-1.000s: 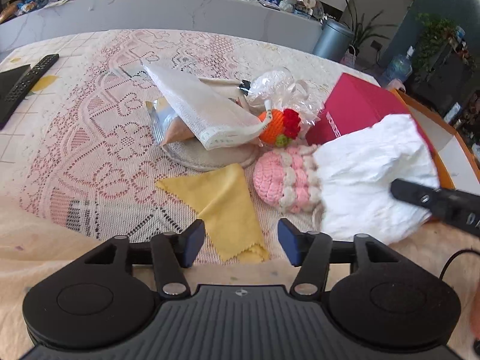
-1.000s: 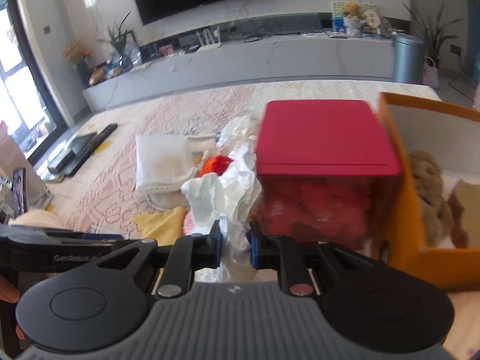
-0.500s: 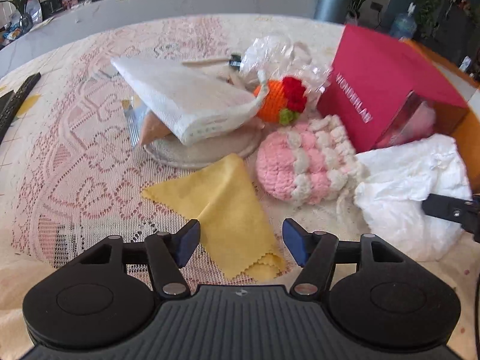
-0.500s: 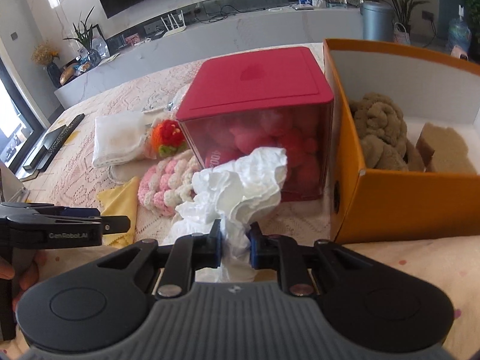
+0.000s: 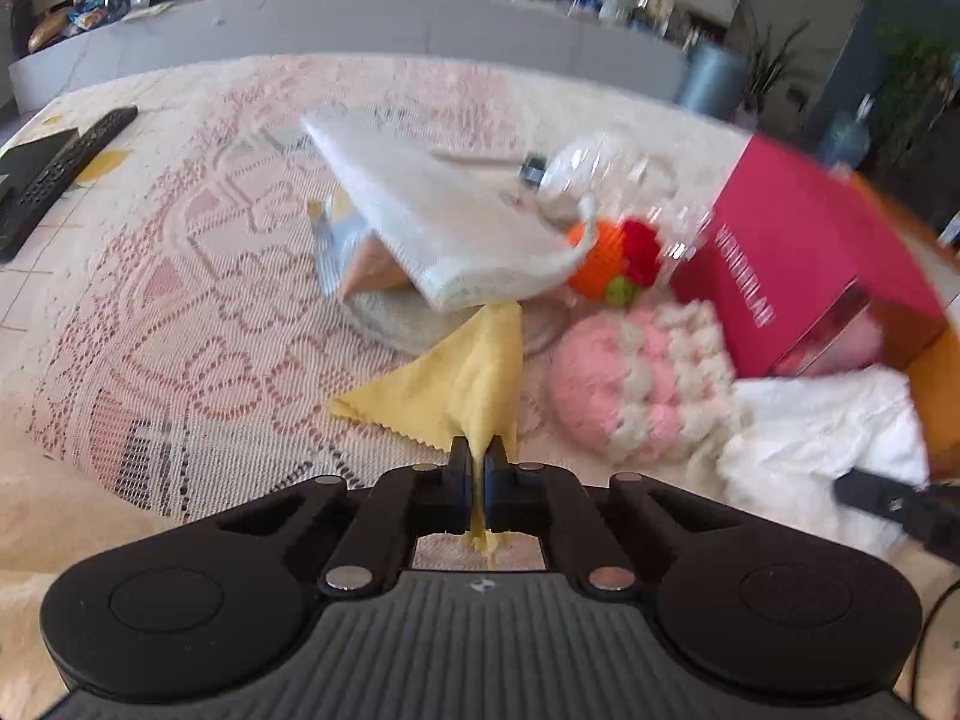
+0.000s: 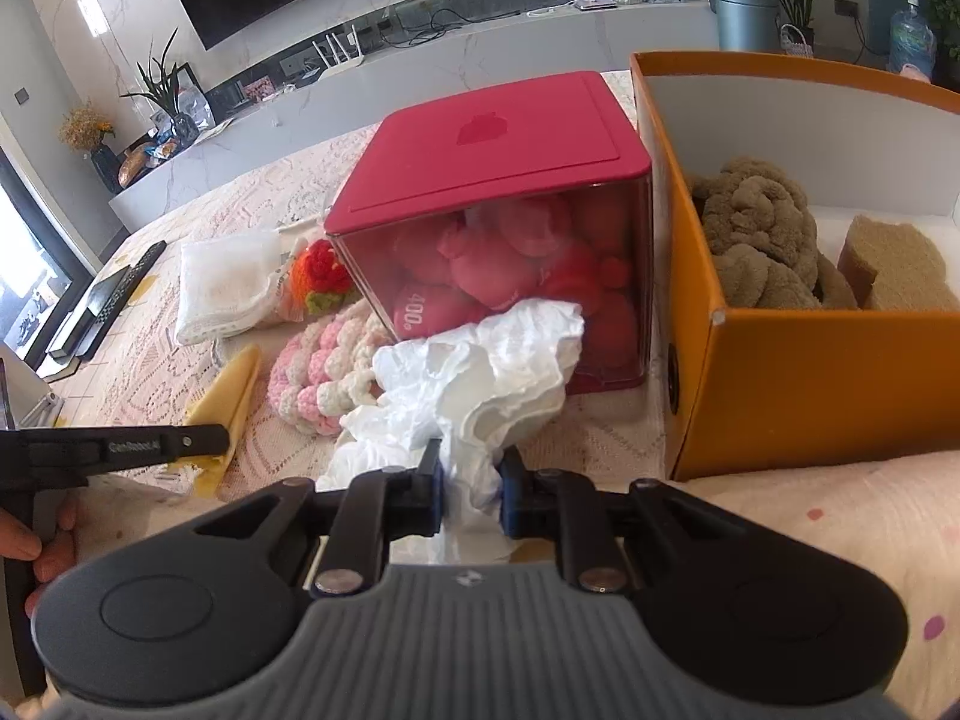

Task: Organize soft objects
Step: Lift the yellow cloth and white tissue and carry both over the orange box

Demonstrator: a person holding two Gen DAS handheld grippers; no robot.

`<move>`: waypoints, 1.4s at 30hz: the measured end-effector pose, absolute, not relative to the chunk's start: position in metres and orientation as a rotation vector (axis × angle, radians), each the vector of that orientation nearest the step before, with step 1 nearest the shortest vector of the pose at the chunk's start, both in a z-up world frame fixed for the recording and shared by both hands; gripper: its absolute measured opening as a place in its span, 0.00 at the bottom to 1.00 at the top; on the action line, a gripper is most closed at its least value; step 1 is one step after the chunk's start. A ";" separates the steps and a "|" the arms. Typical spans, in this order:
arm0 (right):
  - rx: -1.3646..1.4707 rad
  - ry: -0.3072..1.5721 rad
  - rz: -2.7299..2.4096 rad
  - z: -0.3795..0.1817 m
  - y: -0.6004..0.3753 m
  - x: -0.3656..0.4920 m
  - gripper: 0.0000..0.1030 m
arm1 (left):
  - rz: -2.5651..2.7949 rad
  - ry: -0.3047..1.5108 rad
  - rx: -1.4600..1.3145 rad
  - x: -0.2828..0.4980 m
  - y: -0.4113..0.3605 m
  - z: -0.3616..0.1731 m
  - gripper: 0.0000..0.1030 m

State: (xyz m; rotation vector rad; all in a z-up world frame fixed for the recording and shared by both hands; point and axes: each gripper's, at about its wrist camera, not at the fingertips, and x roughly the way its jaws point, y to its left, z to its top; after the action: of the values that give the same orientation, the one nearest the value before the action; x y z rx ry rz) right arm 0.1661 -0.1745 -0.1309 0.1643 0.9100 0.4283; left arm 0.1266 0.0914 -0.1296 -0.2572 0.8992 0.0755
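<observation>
Two grips are live at once. My left gripper (image 5: 478,462) is clenched on a near corner of the yellow cloth (image 5: 462,378), which rises in a peak from the lace tablecloth (image 5: 180,324) toward the fingers, its far edges seemingly on the table beside the pink crochet piece (image 5: 624,384). My right gripper (image 6: 471,483) has its fingers pressed into a wad of white crumpled tissue (image 6: 480,360); the jaws are not fully together because the bundle fills the gap, but it looks firmly held. That bundle sits just in front of the red-lidded clear box (image 6: 498,156) and beside the orange box (image 6: 810,384), which already contains a brown plush towel (image 6: 762,234) and a sponge (image 6: 894,270).

I judge the step in hand to be carrying both soft pieces to the orange box. To do it well, I would raise the left side straight up first, so the yellow cloth peels free without dragging the crochet piece or the folded white cloth (image 5: 444,228) behind it. On the right, I would lift until the trailing tissue clears the box wall before moving across, then lower into the open space in front of the towel. The left view is blurred, so I cannot tell how deep the cloth sits between the pads; a slow lift guards against slipping.
</observation>
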 end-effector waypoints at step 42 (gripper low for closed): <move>0.268 0.454 0.173 0.027 -0.394 0.121 0.11 | -0.409 0.544 -0.142 0.134 -0.081 0.014 0.03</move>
State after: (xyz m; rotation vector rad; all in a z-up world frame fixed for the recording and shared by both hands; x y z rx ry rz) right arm 0.1207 -0.3937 0.0272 0.2682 0.4542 0.1734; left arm 0.1343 -0.0810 0.0142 -0.1423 0.5436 -0.4091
